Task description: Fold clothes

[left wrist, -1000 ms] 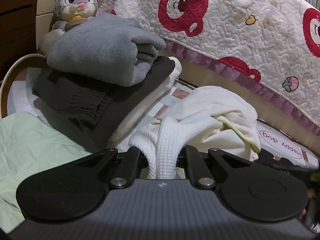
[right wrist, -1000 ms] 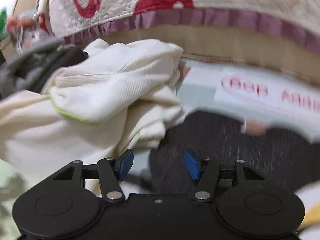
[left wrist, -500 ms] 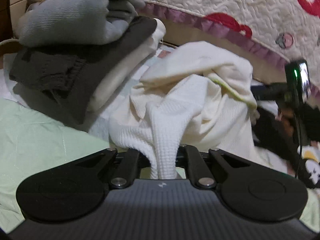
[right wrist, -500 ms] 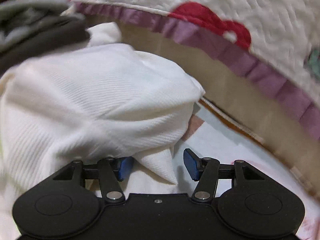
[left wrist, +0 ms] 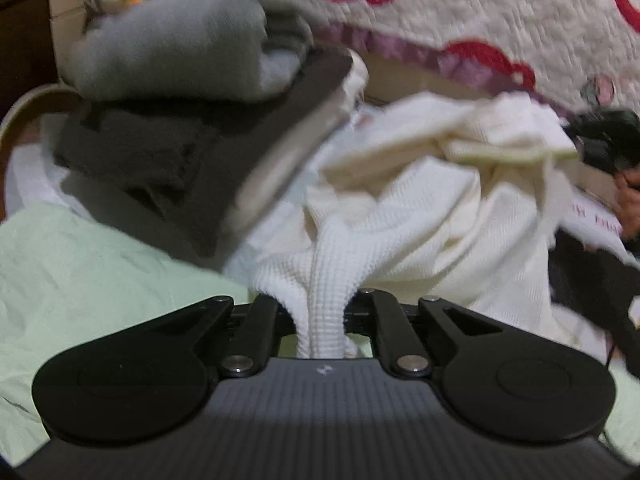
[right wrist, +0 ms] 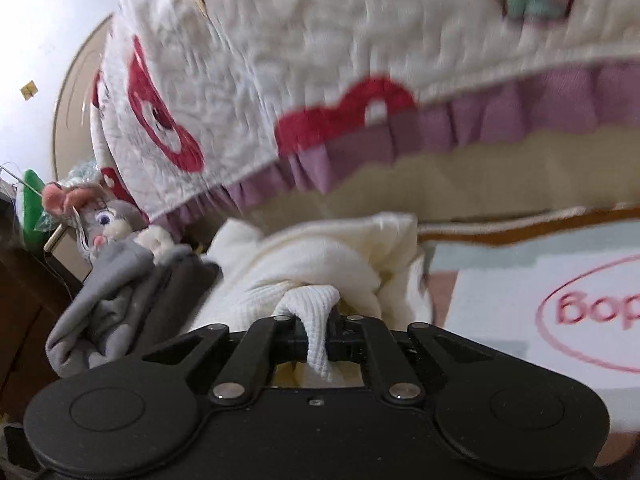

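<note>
A cream-white waffle-knit garment (left wrist: 436, 216) lies bunched on the bed in the left wrist view. My left gripper (left wrist: 320, 312) is shut on a fold of it, which bulges out between the jaws. In the right wrist view the same cream garment (right wrist: 320, 264) rises in a heap ahead, and my right gripper (right wrist: 318, 328) is shut on a twisted edge of it. The right gripper's body (left wrist: 604, 140) shows at the far right of the left wrist view, beside a person's hand (left wrist: 630, 200).
A stack of folded clothes, grey sweater (left wrist: 180, 40) over dark knit (left wrist: 160, 160), sits left on a pale green sheet (left wrist: 80, 264). A plush rabbit (right wrist: 96, 220) stands behind it. A quilted bear-print cover (right wrist: 320, 60) hangs over the back. A printed mat (right wrist: 540, 300) lies right.
My right gripper, open half a second ago, has shut on an edge of the cream garment. The left gripper keeps its hold, and the garment has spread out toward the right.
</note>
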Demonstrator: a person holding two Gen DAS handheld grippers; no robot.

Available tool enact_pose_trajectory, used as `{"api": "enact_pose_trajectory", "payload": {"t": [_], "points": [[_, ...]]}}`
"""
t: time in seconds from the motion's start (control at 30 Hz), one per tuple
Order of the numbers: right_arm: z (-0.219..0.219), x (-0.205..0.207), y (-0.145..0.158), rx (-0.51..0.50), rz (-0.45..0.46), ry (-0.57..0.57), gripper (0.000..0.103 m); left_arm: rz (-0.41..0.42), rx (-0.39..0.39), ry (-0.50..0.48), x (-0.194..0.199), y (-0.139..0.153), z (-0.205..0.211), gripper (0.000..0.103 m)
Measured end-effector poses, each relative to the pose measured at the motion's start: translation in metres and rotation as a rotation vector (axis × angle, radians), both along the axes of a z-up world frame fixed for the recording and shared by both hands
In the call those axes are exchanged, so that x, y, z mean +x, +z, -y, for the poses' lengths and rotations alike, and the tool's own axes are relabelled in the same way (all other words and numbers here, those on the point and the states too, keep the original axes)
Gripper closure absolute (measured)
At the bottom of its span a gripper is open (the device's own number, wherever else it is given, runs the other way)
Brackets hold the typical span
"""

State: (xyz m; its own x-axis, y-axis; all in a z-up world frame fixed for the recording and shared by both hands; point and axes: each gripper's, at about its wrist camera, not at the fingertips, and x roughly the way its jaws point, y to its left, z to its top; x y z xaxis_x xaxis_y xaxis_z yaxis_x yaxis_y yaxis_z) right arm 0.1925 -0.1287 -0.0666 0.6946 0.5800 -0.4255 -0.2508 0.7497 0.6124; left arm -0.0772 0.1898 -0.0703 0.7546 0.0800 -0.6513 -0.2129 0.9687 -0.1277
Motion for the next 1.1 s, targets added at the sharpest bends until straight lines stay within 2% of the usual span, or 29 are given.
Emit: {"api": "enact_pose_trajectory", "payload": {"t": [0.13, 0.23, 0.3, 0.4, 0.53, 0.6, 0.7, 0.77, 0.83, 0.9, 1.0, 1.03, 1.07, 1.1], "points": [[0.028, -0.034, 0.031, 0.046, 0.073, -0.051, 0.096, 0.063, 0.038, 0.02, -0.007, 0.025, 0.006, 0.096], [0.056, -0.065, 0.061, 0.02, 0.158, -0.11, 0.096, 0.104, 0.131, -0.054, -0.02, 0.047, 0.033, 0.097], [0.086, -0.087, 0.082, 0.016, 0.199, -0.164, 0.096, 0.131, 0.152, -0.105, -0.027, 0.059, 0.046, 0.097], [0.131, -0.119, 0.113, -0.038, 0.254, -0.23, 0.096, 0.151, 0.127, -0.122, -0.031, 0.073, 0.053, 0.097], [0.193, -0.162, 0.155, -0.161, 0.309, -0.327, 0.096, 0.189, 0.05, -0.11, -0.034, 0.093, 0.043, 0.097], [0.221, -0.186, 0.172, -0.222, 0.329, -0.366, 0.096, 0.199, 0.035, -0.117, -0.038, 0.1, 0.04, 0.097], [0.259, -0.226, 0.192, -0.33, 0.355, -0.424, 0.097, 0.186, -0.016, -0.18, -0.047, 0.107, 0.038, 0.097], [0.284, -0.249, 0.2, -0.408, 0.358, -0.466, 0.097, 0.128, -0.092, -0.29, -0.049, 0.103, 0.041, 0.094], [0.309, -0.261, 0.193, -0.495, 0.314, -0.522, 0.097, 0.028, -0.156, -0.398, -0.045, 0.082, 0.052, 0.09], [0.336, -0.263, 0.172, -0.578, 0.227, -0.592, 0.098, -0.048, -0.154, -0.515, -0.037, 0.054, 0.073, 0.09], [0.359, -0.239, 0.11, -0.854, 0.067, -0.739, 0.098, -0.124, -0.068, -0.726, -0.026, 0.015, 0.123, 0.09], [0.367, -0.231, 0.09, -0.863, -0.021, -0.792, 0.094, -0.147, -0.048, -0.783, -0.02, 0.004, 0.139, 0.09], [0.376, -0.222, 0.07, -0.835, -0.124, -0.848, 0.083, -0.169, -0.05, -0.814, -0.012, -0.004, 0.153, 0.09], [0.386, -0.212, 0.05, -0.805, -0.227, -0.903, 0.079, -0.191, -0.058, -0.832, -0.003, -0.012, 0.166, 0.09]]}}
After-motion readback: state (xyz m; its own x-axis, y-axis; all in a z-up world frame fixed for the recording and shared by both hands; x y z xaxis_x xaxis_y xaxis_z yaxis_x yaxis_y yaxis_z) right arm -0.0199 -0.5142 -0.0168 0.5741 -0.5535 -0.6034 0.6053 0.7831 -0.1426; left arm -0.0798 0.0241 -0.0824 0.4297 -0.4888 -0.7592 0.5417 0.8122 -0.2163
